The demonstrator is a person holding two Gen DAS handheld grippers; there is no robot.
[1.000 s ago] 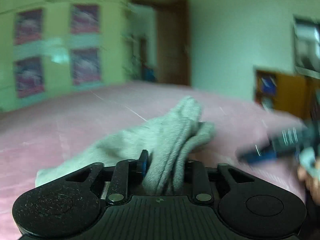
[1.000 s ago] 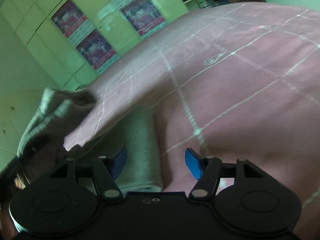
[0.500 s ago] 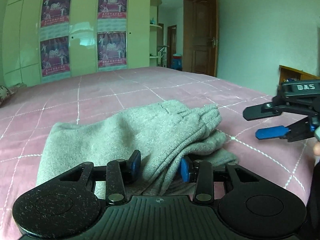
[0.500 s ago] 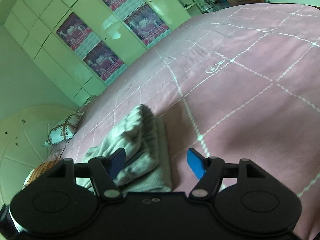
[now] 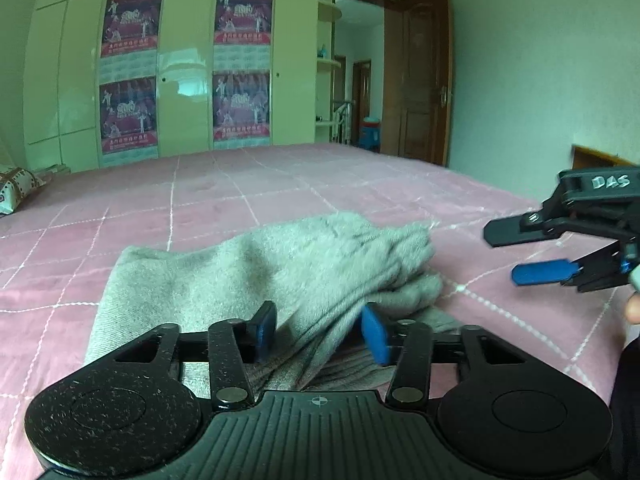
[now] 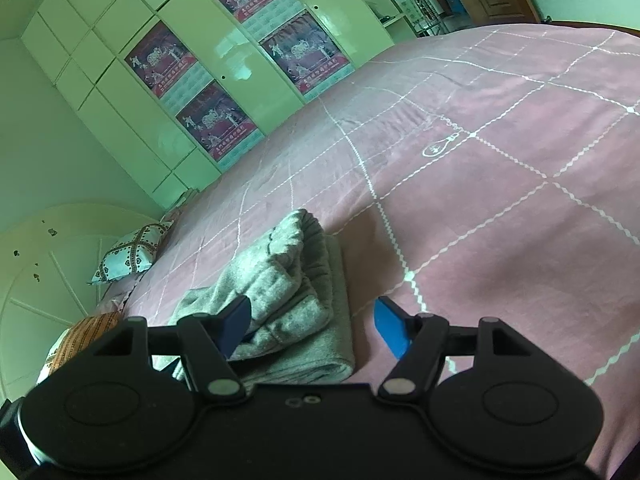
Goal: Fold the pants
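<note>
While the pants (image 5: 256, 276) lie bunched in grey folds on the pink bedspread (image 5: 208, 196), our left gripper (image 5: 318, 334) sits low over their near edge, its blue pads parted with a ridge of cloth between them but not pinched. Just right of the pants our right gripper (image 5: 532, 256) hovers above the bedspread, spread wide and holding nothing. Left of the pants, a patterned pillow (image 6: 130, 252) rests by the headboard.
</note>
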